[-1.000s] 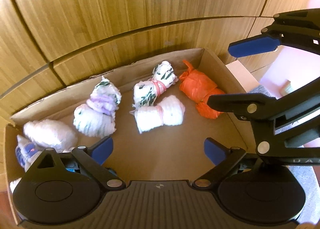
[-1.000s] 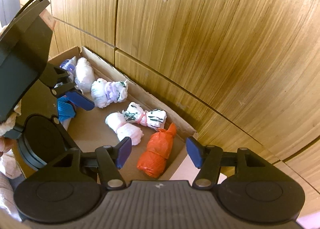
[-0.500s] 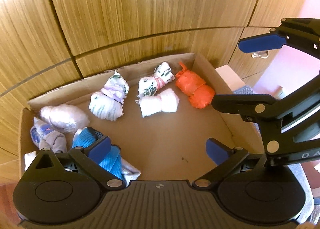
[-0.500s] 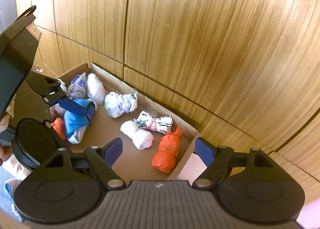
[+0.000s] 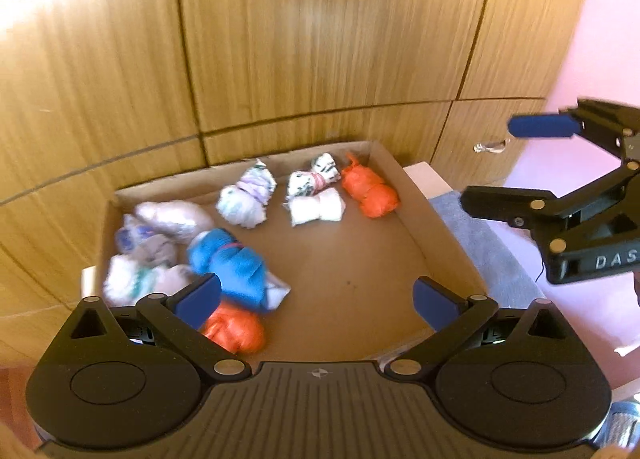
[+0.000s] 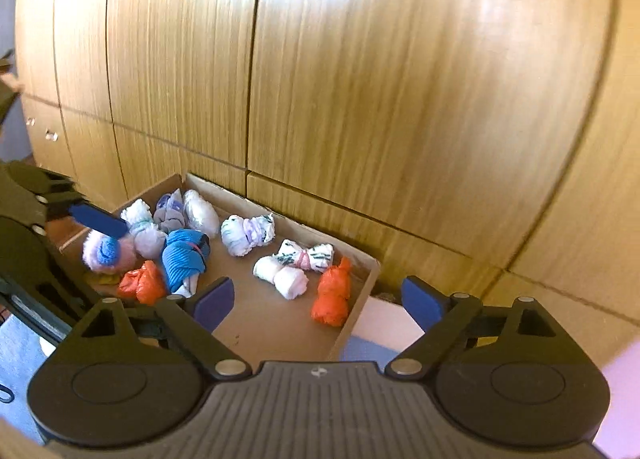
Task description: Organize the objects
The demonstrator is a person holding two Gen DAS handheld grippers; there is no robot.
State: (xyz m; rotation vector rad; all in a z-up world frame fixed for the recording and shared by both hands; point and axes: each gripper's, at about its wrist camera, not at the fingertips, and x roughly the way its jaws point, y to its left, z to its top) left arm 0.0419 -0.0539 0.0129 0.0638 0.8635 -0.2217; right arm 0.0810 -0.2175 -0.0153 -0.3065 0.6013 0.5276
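A shallow cardboard box (image 5: 444, 235) (image 6: 366, 283) stands against a wooden cabinet and holds several rolled sock bundles. A blue bundle (image 5: 230, 263) (image 6: 184, 259) lies at the left, an orange one (image 5: 370, 193) (image 6: 332, 297) at the right end, a second orange one (image 5: 236, 329) (image 6: 142, 285) at the near left. White patterned bundles (image 5: 248, 199) (image 6: 248, 235) lie along the back. My left gripper (image 5: 316, 301) is open and empty above the box's near side. My right gripper (image 6: 316, 301) is open and empty, above the box's right end.
Wooden cabinet doors (image 6: 360, 99) rise right behind the box. A grey-blue mat (image 5: 480, 243) and a white block (image 5: 428, 179) lie right of the box. A pink wall (image 5: 600, 39) is at the far right.
Both grippers have pulled up and back from the box, so more of it shows. The blue bundle and near orange bundle have come into view. Both grippers stay open.
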